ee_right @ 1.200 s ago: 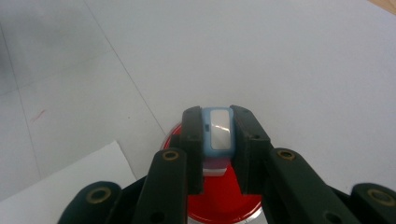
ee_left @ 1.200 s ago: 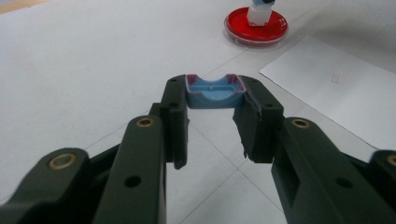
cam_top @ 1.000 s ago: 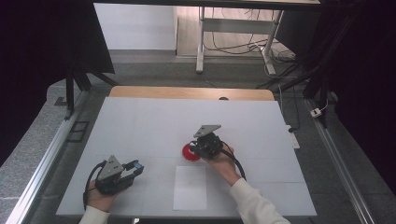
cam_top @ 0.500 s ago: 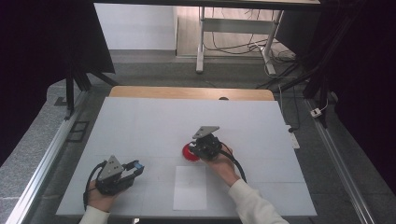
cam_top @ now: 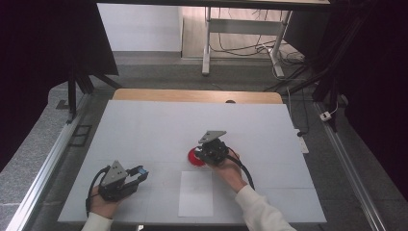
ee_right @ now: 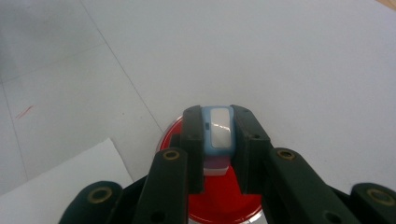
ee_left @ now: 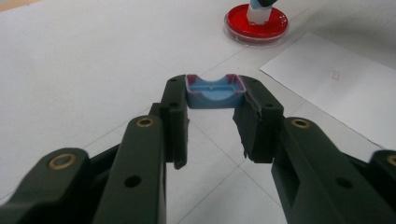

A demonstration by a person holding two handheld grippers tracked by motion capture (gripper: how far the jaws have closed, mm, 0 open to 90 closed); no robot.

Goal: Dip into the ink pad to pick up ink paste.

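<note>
High view: right gripper (cam_top: pixel 206 153) clamps a pale-blue block (ee_right: pixel 219 128) upright, directly over the red dish (cam_top: pixel 194 157). Left gripper (cam_top: pixel 136 173) pinches a blue cap (ee_left: pixel 215 91), well apart, dish lying forward-right.

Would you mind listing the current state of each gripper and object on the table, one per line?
Left gripper: shut on a blue cap, low over the table.
Blue cap: held between the jaw tips, hollow side up.
Right gripper: shut on a small blue-framed piece, above the red dish.
Blue-framed piece: gripped by its sides.
Red dish: flat on the table.
White paper sheet: lying flat, untouched.
</note>
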